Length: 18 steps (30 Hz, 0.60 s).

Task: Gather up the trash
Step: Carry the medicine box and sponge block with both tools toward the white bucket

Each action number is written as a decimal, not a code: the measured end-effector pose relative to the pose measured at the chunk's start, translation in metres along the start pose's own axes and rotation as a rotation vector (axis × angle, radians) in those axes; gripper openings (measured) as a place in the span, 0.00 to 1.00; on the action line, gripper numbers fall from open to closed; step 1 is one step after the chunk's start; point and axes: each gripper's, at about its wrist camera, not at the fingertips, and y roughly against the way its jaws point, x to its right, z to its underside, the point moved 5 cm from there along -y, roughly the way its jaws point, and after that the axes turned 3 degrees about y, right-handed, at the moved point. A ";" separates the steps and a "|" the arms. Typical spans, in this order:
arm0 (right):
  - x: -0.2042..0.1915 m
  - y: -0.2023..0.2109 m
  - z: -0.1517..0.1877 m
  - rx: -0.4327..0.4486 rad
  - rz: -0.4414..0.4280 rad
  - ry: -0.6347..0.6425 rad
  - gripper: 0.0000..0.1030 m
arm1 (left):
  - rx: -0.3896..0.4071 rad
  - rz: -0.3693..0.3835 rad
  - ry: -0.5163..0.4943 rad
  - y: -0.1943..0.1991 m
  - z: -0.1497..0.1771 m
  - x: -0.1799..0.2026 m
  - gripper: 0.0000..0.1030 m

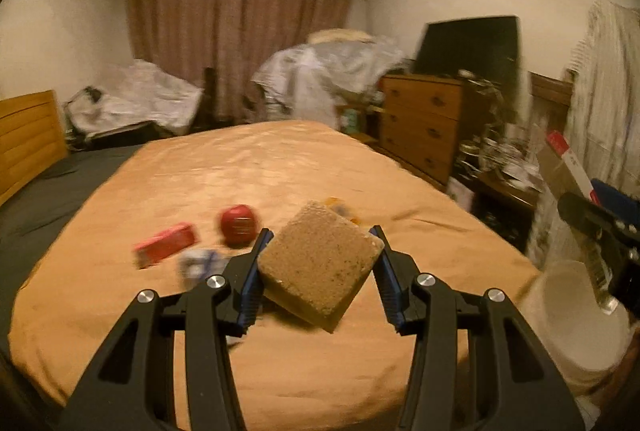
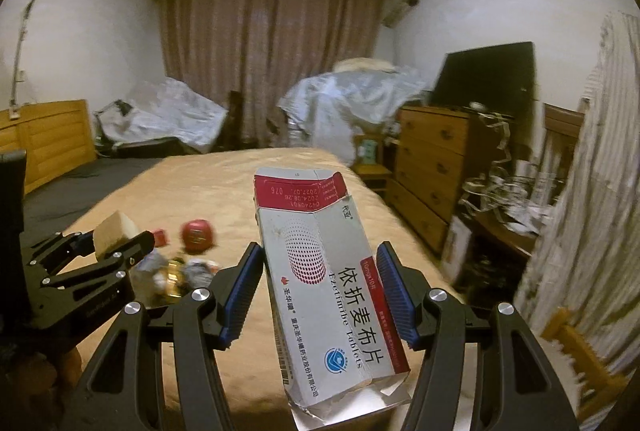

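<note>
Gripping a coarse, tan square sponge (image 1: 320,263) by its edges, the left gripper (image 1: 320,263) holds it tilted above the bed (image 1: 280,167). The right gripper (image 2: 320,287) is clamped on a flattened cardboard medicine box (image 2: 332,291), white with red ends. On the smooth peach bedspread, at ten o'clock from the sponge, lie a round red tin (image 1: 239,225) and a red carton (image 1: 166,245). A wooden dresser (image 2: 432,167) stands at two o'clock.

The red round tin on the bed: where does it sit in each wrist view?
Left wrist: red round tin left of centre, on the orange bedspread, just beyond the left tool's held sponge.
Right wrist: tin lower left, right of the sponge.
Shared landmark: wooden dresser.
</note>
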 end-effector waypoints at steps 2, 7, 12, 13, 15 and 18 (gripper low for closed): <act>0.038 0.005 0.003 -0.021 0.047 -0.018 0.59 | -0.018 0.052 -0.017 -0.007 0.001 0.025 0.46; 0.123 0.014 0.018 -0.081 0.139 -0.063 0.59 | -0.051 0.177 -0.063 -0.019 0.002 0.088 0.46; 0.198 0.017 0.045 -0.175 0.208 -0.108 0.59 | -0.107 0.304 -0.122 -0.029 0.011 0.152 0.47; 0.220 0.018 0.050 -0.208 0.215 -0.127 0.59 | -0.122 0.328 -0.135 -0.032 0.013 0.162 0.47; 0.240 0.013 0.058 -0.259 0.221 -0.136 0.59 | -0.166 0.387 -0.170 -0.039 0.020 0.187 0.47; 0.278 0.004 0.076 -0.367 0.218 -0.144 0.59 | -0.218 0.439 -0.214 -0.048 0.029 0.215 0.47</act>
